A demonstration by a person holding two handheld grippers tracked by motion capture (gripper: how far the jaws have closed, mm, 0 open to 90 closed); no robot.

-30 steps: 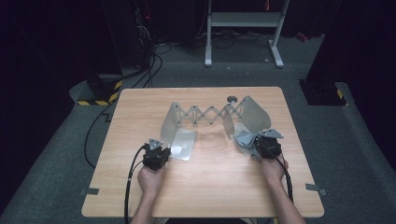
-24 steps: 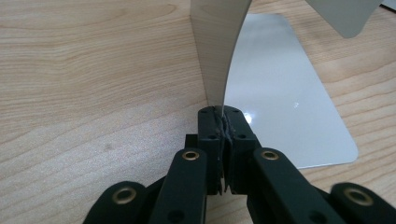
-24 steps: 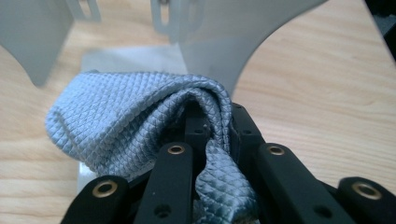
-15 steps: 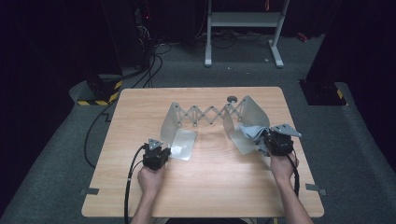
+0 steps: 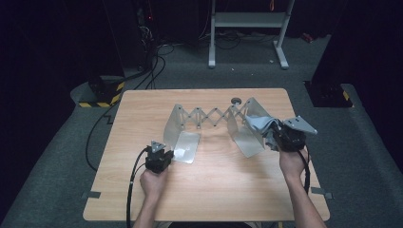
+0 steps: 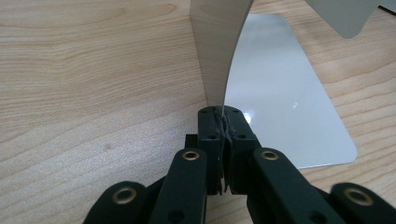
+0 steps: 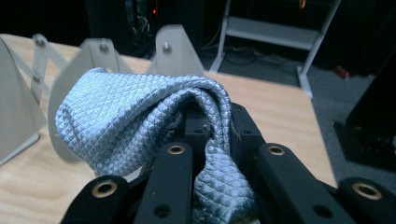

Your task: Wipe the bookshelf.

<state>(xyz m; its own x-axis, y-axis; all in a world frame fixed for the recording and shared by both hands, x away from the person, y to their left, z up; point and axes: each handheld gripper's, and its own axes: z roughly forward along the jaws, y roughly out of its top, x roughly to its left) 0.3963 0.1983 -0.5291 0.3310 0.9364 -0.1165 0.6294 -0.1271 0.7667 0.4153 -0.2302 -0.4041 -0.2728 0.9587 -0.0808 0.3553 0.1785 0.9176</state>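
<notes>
On the table (image 5: 214,190) the folding rack (image 5: 214,116) stretches left to right ahead of me, its left plate (image 5: 186,146) lying flat before its left upright. My left gripper (image 5: 166,153) sits at that plate's near edge. To the right, my right gripper (image 5: 278,137) hangs just beside the rack's right end, with the cloth (image 7: 135,116) between them.

Even overhead light falls on the wooden table (image 5: 214,190) while the room beyond stays almost black. The flat metal plate (image 6: 280,107) carries a small glare spot. In the right gripper view the background is soft and dim, and the nearest jaw links blur.
</notes>
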